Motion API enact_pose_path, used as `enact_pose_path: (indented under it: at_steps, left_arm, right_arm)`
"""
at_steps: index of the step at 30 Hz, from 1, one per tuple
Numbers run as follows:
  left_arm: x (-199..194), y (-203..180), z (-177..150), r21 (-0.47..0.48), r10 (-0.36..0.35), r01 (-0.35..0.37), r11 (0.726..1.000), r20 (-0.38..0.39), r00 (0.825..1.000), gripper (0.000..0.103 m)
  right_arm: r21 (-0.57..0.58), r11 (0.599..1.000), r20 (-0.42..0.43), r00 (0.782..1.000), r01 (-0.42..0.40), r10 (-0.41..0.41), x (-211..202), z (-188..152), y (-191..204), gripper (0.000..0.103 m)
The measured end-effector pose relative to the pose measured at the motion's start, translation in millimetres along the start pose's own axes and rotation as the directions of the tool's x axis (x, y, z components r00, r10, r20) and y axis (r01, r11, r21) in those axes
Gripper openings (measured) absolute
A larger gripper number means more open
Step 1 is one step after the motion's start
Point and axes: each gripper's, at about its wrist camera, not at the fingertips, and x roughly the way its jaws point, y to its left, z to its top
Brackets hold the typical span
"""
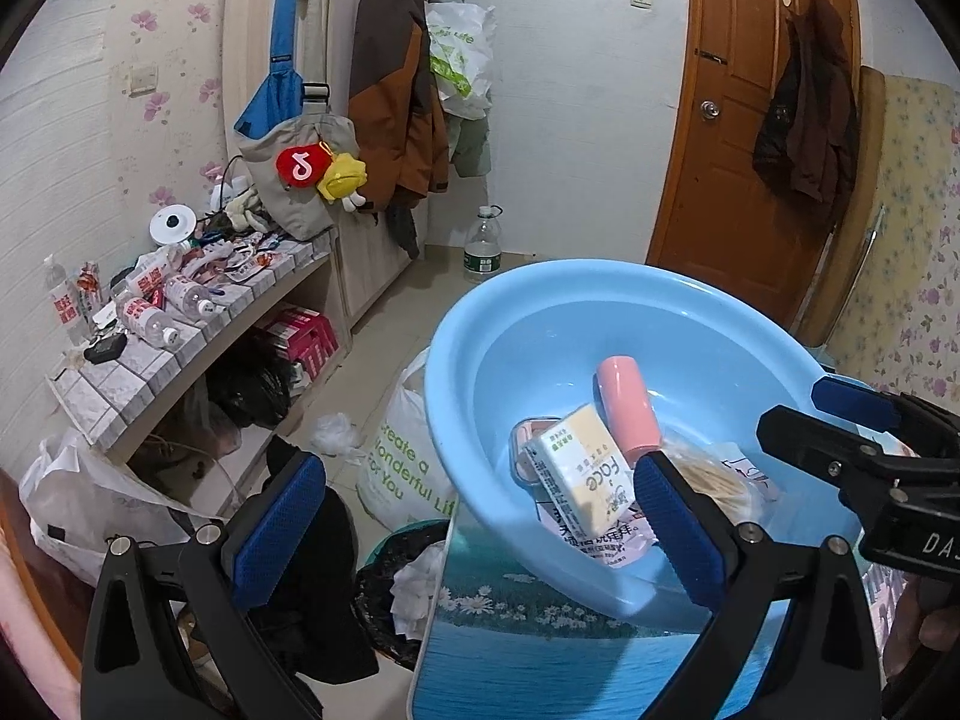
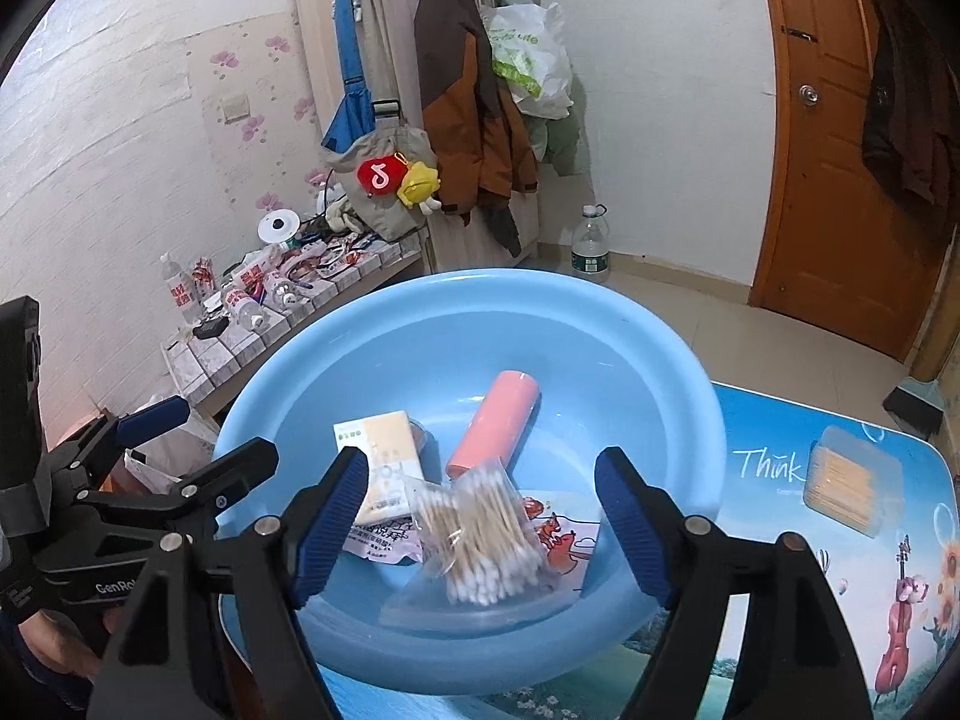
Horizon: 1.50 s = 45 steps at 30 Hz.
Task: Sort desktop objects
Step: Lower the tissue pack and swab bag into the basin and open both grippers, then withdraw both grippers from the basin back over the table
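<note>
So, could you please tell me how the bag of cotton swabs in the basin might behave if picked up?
The bag of cotton swabs looks like thin film, so probably floppy, light and slippery. Its loose contents may shift.

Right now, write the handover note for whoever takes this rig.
Left gripper: open, empty, at the basin's near-left rim.
Right gripper: open, empty, above the cotton swab bag.
In the blue basin: swab bag, pink cylinder, yellow tissue pack, printed sachets.
Left to sort: clear toothpick box, on the table to the basin's right.
</note>
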Motion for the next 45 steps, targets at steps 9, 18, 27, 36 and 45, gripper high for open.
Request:
enact_pose_path:
  at_steps: [9, 18, 27, 36, 45]
  left_arm:
    - [-6.5, -11.5, -0.8, 0.016, -0.010, 0.009, 1.000, 0.008, 1.000, 0.103]
    - [-20.1, -25.4, -1.3, 0.035, -0.016, 0.016, 0.999, 0.020, 1.000, 0.103]
    - [-39.8, -47.0, -3.5, 0.055, -0.035, 0.033, 0.998, 0.034, 0.999, 0.103]
    - [-61.5, -67.2, -7.0, 0.060, -0.054, 0.051, 0.997, 0.054, 0.997, 0.103]
    - [-63.1, -90.3, -34.7, 0.037, -0.079, 0.078, 0.996, 0.023, 0.997, 0.103]
  right_arm:
    - [0.005, 1.000, 0.007, 1.000, -0.009, 0.009, -11.9, -4.1, -4.6, 0.080]
    - [0.013, 1.000, 0.030, 1.000, -0.004, 0.003, -33.5, -11.6, -10.2, 0.080]
    - [0.044, 0.999, 0.064, 0.998, 0.014, -0.016, -67.8, -19.3, -24.9, 0.080]
    - [0.087, 0.996, 0.106, 0.993, 0.033, -0.043, -108.7, -37.6, -37.5, 0.080]
    - [0.141, 0.989, 0.132, 0.989, 0.052, -0.070, -139.6, -66.6, -48.6, 0.082]
